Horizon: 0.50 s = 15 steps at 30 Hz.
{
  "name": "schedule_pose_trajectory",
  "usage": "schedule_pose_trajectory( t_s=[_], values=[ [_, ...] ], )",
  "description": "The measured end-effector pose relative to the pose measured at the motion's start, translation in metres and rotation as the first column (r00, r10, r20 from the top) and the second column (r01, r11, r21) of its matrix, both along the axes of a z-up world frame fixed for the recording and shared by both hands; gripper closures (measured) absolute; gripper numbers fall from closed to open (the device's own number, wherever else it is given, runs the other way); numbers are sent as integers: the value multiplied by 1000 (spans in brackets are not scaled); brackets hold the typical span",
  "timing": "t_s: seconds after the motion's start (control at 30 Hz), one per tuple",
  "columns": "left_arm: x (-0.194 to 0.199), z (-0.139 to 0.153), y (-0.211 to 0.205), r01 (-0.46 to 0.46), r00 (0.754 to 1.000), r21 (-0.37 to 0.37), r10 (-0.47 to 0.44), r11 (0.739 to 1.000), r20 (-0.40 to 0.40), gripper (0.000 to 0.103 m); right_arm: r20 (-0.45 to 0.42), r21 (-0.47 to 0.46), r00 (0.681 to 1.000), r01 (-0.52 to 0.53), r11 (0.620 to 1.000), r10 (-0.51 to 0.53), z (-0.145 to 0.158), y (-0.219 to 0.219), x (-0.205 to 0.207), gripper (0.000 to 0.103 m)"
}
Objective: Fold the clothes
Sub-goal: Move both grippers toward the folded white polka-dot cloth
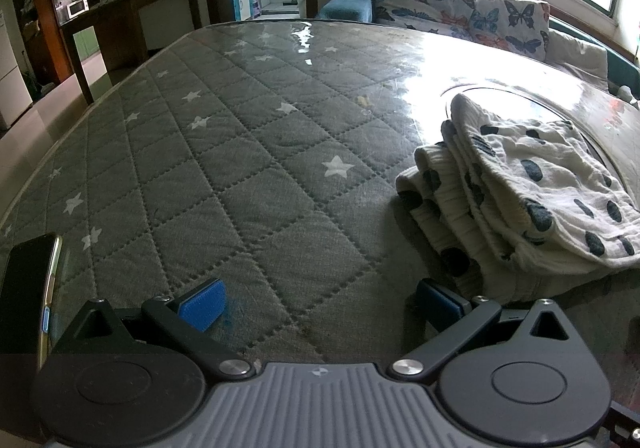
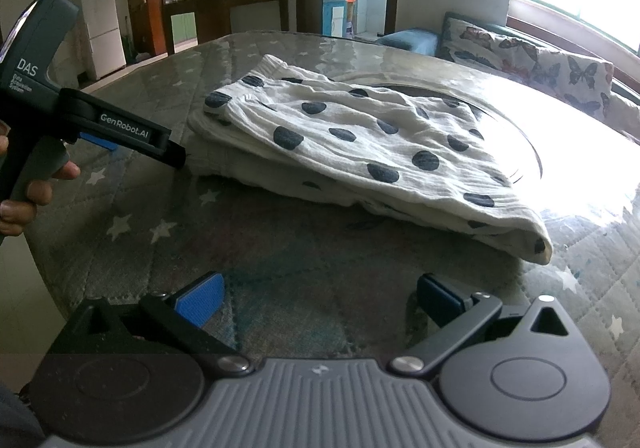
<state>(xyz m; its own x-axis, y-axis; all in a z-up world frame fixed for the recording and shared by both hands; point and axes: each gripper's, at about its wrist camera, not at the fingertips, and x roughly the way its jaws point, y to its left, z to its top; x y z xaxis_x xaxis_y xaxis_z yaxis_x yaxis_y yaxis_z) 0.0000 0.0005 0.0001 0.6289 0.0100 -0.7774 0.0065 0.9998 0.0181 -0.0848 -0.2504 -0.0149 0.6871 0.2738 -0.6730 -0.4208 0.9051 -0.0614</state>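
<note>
While the folded white garment (image 2: 372, 152) with dark dots lies in a layered stack on the star-patterned quilted cover (image 2: 132, 224), both tools sit off it with nothing between their blue pads. From the right wrist camera the garment fills the centre and runs toward four o'clock, its folded edge nearest the lens; part of it rests over a dark round ring (image 2: 532, 152) under the glossy clear sheet on the table. The right gripper (image 2: 320, 302) stands spread wide at six o'clock, short of the cloth, its pads apart over bare cover. At nine o'clock in that view the left gripper (image 2: 176, 154) is seen side-on, held in a hand (image 2: 24, 200); its dark body carries white lettering, "DAS" with small lines beneath that seem to read "Data Acquisition System", and the arm reads "GenRobot.AI". Its tip is just beside the garment's left edge; whether it touches I cannot tell. From the left wrist camera the left gripper (image 1: 320, 304) is likewise wide apart and empty, and the garment (image 1: 520, 192) sits at three o'clock, its stacked folds facing the lens, close to the right-hand pad. A dark phone (image 1: 28, 288) lies at eight o'clock. At one o'clock a butterfly-print cushion (image 1: 472, 16) rests below the window.
</note>
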Motion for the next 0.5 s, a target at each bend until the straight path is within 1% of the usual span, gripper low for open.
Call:
schedule_pose_trajectory(
  t_s=[0.07,0.13,0.17,0.27,0.3,0.37,0.4,0.5],
  values=[
    [0,0,2,13,1000,-2,-13,1000,-8,0,3,-13,1000,-13,1000,13,2,2,0,1],
    [-2,0,6,24,1000,-5,-24,1000,-12,0,6,-26,1000,-26,999,26,4,3,1,7],
    [-3,0,8,26,1000,-7,-26,1000,-13,0,8,-33,999,-33,999,33,5,4,1,8],
    [1,0,18,17,999,-33,-18,999,-33,0,12,-53,999,-52,997,53,8,7,1,9],
    [-1,1,18,14,999,-36,-15,999,-31,0,18,-60,998,-62,996,63,10,8,2,11],
    [-3,3,19,7,1000,-39,-8,999,-25,0,44,-78,994,-95,992,98,18,14,4,15],
    [-1,5,29,6,1000,-46,-7,999,-22,0,57,-87,992,-110,990,115,22,16,6,18],
    [-2,11,38,-2,1000,-71,1,997,-15,0,98,-127,980,-160,979,173,33,28,14,20]
  ],
)
